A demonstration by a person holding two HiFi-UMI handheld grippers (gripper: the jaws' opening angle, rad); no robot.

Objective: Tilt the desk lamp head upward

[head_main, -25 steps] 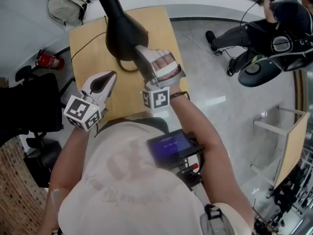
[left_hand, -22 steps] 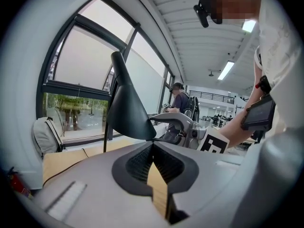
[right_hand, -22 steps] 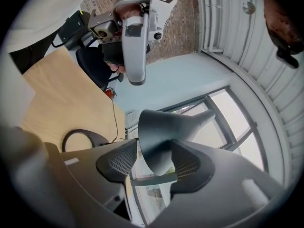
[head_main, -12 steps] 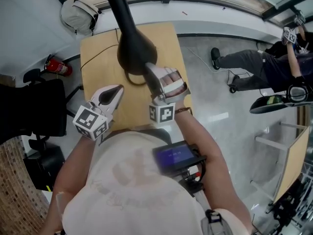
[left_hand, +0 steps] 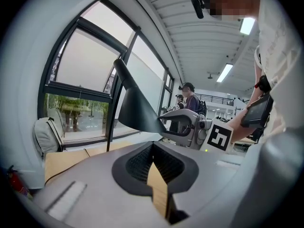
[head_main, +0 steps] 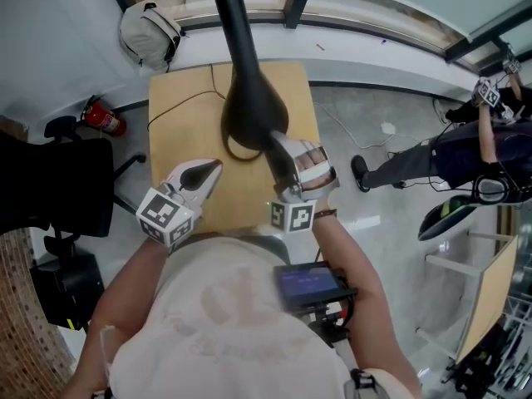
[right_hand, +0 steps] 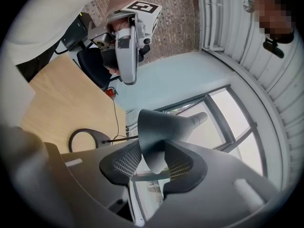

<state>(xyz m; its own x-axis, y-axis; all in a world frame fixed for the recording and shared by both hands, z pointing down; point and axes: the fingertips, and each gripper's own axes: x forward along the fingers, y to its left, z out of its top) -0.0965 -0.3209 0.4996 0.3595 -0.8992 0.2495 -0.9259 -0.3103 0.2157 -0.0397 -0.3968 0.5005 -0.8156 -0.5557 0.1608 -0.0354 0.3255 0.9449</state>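
Note:
The black desk lamp head [head_main: 253, 110], a cone-shaped shade on a black stem, hangs over the wooden table [head_main: 179, 123]. My right gripper [head_main: 274, 141] reaches up to the shade's near rim. In the right gripper view the shade's lip [right_hand: 156, 151] sits between the two closing jaws of that gripper [right_hand: 154, 164], with the pads against it. The lamp's ring base [right_hand: 88, 139] lies on the table below. My left gripper [head_main: 212, 169] hovers left of the shade, shut and holding nothing. In the left gripper view the lamp head [left_hand: 137, 110] is ahead of that gripper [left_hand: 153, 148].
A pale backpack [head_main: 150, 33] lies on the floor beyond the table, near the window. A red fire extinguisher [head_main: 104, 121] and a black chair [head_main: 58, 181] stand to the left. The lamp's cable [head_main: 183, 102] runs across the table. Another person [head_main: 465, 152] is at the right.
The right gripper's jaws have come together round the shade's rim. The head camera has shifted, so the table and lamp sit lower and more central in view. The left gripper stays shut beside the lamp.

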